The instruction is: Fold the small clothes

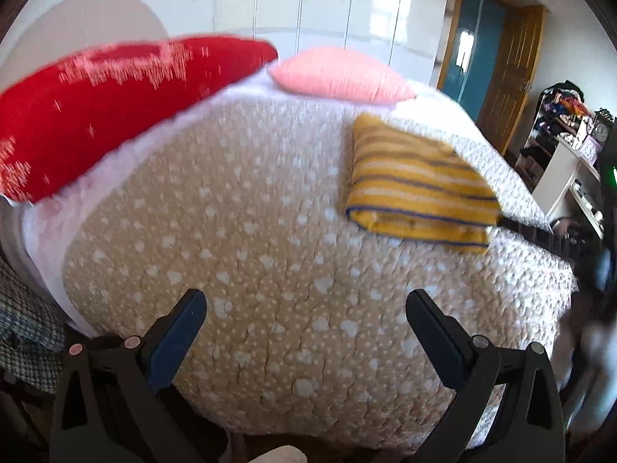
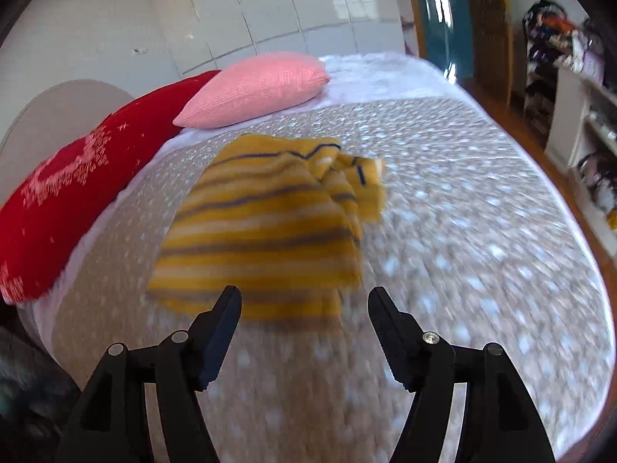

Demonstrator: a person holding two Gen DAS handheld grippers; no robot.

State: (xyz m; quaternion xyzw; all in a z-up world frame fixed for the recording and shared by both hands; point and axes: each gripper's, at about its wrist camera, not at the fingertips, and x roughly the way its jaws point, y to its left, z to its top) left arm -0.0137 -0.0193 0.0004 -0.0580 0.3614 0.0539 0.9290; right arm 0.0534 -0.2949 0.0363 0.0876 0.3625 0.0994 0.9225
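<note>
A small yellow striped sweater [image 1: 416, 185] lies folded on the bed's beige dotted quilt [image 1: 246, 254], at the right of the left wrist view. It shows blurred in the middle of the right wrist view [image 2: 266, 227], with a sleeve bunched at its far right. My left gripper [image 1: 306, 308] is open and empty, above bare quilt well short of the sweater. My right gripper [image 2: 304, 301] is open and empty, just in front of the sweater's near edge, apart from it.
A red pillow [image 1: 100, 108] and a pink pillow [image 1: 339, 75] lie at the head of the bed; they also show in the right wrist view, red pillow [image 2: 69, 196] and pink pillow [image 2: 258, 88]. White shelves with clutter [image 2: 578, 115] stand right of the bed. A wooden door [image 1: 509, 77] is behind.
</note>
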